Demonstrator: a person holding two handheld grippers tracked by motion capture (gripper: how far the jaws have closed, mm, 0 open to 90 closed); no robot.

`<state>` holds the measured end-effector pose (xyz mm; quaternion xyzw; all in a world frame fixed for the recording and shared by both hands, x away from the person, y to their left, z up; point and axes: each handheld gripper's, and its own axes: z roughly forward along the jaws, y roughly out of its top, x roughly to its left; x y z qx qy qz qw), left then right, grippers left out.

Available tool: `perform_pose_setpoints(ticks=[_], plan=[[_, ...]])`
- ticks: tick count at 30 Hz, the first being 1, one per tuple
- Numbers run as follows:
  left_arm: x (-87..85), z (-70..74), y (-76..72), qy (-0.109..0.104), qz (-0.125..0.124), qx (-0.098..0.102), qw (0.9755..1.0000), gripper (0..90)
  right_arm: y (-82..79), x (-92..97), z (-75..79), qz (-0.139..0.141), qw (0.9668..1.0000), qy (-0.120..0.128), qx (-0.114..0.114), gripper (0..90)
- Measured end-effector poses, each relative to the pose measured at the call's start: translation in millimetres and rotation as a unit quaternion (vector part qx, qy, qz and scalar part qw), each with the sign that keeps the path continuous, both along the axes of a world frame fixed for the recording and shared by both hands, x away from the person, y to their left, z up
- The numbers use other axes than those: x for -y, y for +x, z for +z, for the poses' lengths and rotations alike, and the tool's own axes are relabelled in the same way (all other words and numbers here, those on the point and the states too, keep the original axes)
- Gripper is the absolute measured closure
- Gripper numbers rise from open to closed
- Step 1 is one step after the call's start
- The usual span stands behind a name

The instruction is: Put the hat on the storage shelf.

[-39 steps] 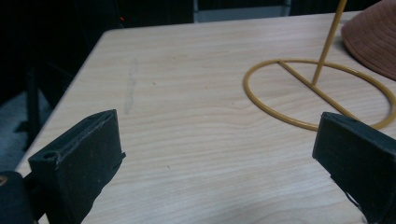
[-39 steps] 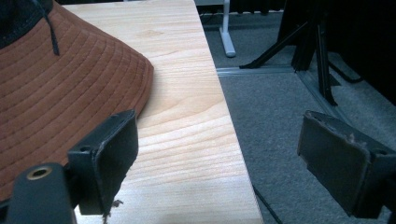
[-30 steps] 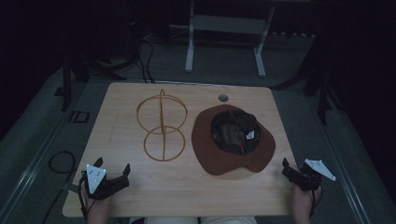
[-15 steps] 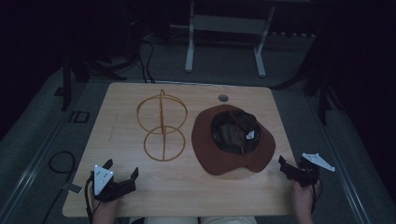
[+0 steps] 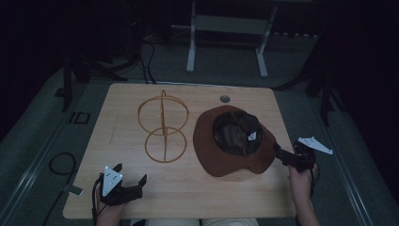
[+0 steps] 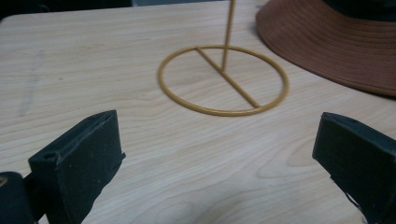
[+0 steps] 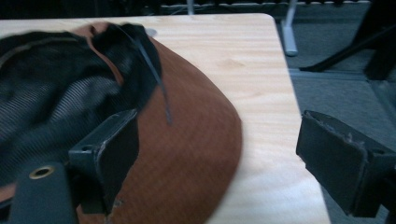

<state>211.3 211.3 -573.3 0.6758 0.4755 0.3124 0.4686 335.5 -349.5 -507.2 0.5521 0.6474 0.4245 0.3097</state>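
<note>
A brown wide-brimmed hat (image 5: 211, 155) lies crown-down on the right half of the wooden table (image 5: 117, 108), its dark lining facing up. A gold wire stand (image 5: 164, 146) with a flat ring base and an upright ring stands left of it. My left gripper (image 5: 131, 172) is open near the front left edge, with the stand's base ring (image 6: 229, 79) and the hat brim (image 6: 336, 51) ahead of its jaws (image 6: 217, 154). My right gripper (image 5: 284, 153) is open at the hat's right brim. One jaw sits over the brim (image 7: 196, 140), the other over bare table (image 7: 252, 70).
A round cable hole (image 5: 225, 99) sits at the table's far edge. A white metal frame (image 5: 226, 28) stands on the floor beyond. A cable loop (image 5: 61, 165) lies on the floor at left. The table's right edge is close beside the right gripper.
The right gripper has moved forward and left, up to the hat's brim. The left gripper has drifted slightly right and nearer the front edge. Hat and stand have not moved.
</note>
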Motion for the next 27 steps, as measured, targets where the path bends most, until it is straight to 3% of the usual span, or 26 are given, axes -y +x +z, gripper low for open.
perform_pose_setpoints(ticks=[11,14,18,20,23,24,25,27], plan=[[5.5,-0.4,-0.5,0.01,-0.02,-0.004,0.9997,1.8,31.8,-19.3,17.7,0.03,0.999,-0.018,-0.029,11.4],[7.2,-0.6,-0.9,0.014,-0.022,-0.006,0.9996,1.8,40.8,-24.9,22.3,0.044,0.9983,0.0,-0.037,11.4],[7.3,-0.2,-1.2,0.01,-0.028,-0.005,0.9995,1.8,55.3,-35.6,28.8,0.052,0.9976,-0.015,-0.043,11.4],[7.2,-0.2,-1.1,0.01,-0.026,-0.007,0.9996,1.8,60.8,-42.0,32.0,0.058,0.9972,-0.028,-0.038,16.2],[6.8,-0.7,-0.5,0.007,-0.029,-0.011,0.9995,1.8,72.5,-49.9,34.8,0.077,0.9954,-0.034,-0.047,19.8],[6.9,-0.9,-0.5,0.007,-0.029,-0.011,0.9995,1.8,82.9,-54.4,33.9,0.088,0.9936,-0.034,-0.062,20.8],[7.1,-0.8,-0.5,0.008,-0.029,-0.01,0.9995,1.8,82.9,-54.4,33.9,0.088,0.9936,-0.034,-0.062,20.8],[7.5,-0.6,-0.6,0.011,-0.031,-0.01,0.9994,1.8,98.9,-59.7,28.7,0.096,0.9915,-0.038,-0.08,24.7]])
